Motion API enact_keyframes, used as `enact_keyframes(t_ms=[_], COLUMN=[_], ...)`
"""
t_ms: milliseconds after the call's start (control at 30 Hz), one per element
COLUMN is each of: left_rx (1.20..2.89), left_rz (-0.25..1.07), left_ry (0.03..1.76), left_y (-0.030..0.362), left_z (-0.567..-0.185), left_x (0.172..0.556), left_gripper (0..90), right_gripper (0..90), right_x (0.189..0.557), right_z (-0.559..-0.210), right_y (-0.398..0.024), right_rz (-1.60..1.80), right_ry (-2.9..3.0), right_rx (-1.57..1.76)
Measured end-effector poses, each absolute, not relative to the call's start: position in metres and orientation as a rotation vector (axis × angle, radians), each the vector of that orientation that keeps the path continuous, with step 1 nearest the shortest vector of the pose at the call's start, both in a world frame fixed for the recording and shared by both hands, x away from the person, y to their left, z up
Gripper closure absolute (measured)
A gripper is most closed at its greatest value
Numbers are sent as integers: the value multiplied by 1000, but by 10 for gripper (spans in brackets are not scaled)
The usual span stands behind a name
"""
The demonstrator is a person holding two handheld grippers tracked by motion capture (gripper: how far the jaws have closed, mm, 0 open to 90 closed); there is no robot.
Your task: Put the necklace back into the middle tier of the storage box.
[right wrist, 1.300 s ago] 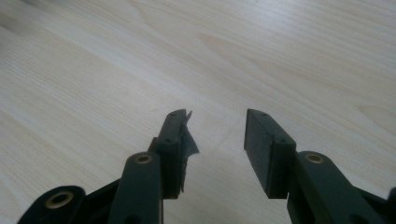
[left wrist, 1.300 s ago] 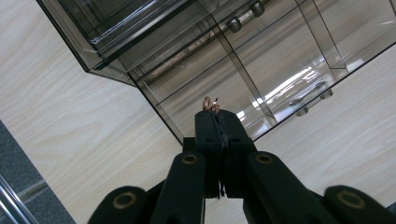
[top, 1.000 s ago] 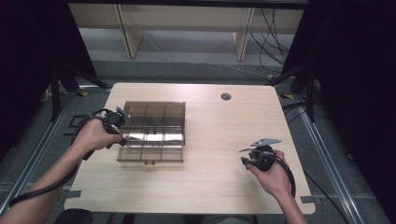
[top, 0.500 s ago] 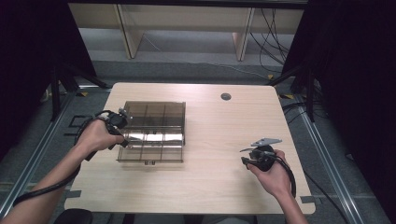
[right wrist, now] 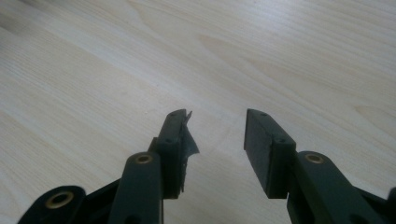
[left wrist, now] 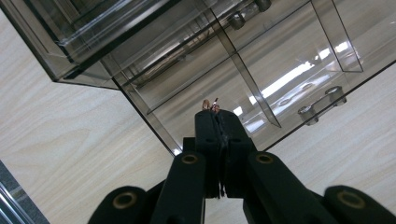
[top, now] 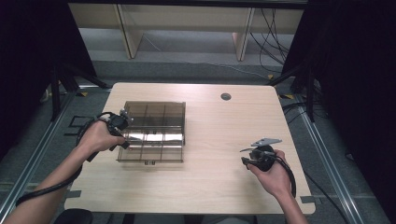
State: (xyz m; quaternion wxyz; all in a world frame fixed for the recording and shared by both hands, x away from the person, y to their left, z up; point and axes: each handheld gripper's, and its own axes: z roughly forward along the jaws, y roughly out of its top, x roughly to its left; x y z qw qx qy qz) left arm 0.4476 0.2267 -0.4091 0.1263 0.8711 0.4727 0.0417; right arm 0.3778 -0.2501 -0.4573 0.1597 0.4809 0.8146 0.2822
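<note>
On the pale wooden table (top: 210, 182), the left gripper (left wrist: 217, 111) is pressing its jaws together over the left edge of the smoky clear compartment box (top: 154, 133), with something tiny and coppery pinched at their tips, while the right gripper (right wrist: 217, 130) is resting well apart, jaws spread on nothing

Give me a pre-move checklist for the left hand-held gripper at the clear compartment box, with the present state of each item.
1. Left hand-held gripper jaws shut: ok; something small and coppery sits at the tips, what it is cannot tell.
2. Tips above an open compartment of the clear compartment box: ok.
3. Tips touching the box: cannot tell.
4. Box flat on the table: ok.
5. Right hand-held gripper open, nothing between its jaws, far from the box: ok.
</note>
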Motion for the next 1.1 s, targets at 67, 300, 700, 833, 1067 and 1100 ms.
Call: enact_keyframes(t_ms=[67, 300, 700, 833, 1067, 1100], left_rx=[2522, 2536, 2558, 2564, 2580, 2580], left_rz=[111, 104, 107, 105, 115, 117], left_ry=[1395, 1390, 1372, 1377, 1366, 1367], left_y=[225, 225, 222, 222, 220, 219], left_z=[-411, -414, -421, -423, -425, -426], left_x=[447, 448, 449, 449, 448, 448], left_gripper=[875, 875, 875, 875, 875, 875], right_gripper=[600, 599, 597, 597, 598, 597], right_x=[378, 378, 377, 377, 377, 378], right_z=[-457, -457, -457, -456, -458, -459], right_y=[-250, -250, -250, -250, -249, -250], right_rz=[806, 805, 798, 798, 796, 804], right_ry=[2329, 2328, 2321, 2320, 2323, 2334], right_rx=[1373, 1375, 1400, 1404, 1403, 1373])
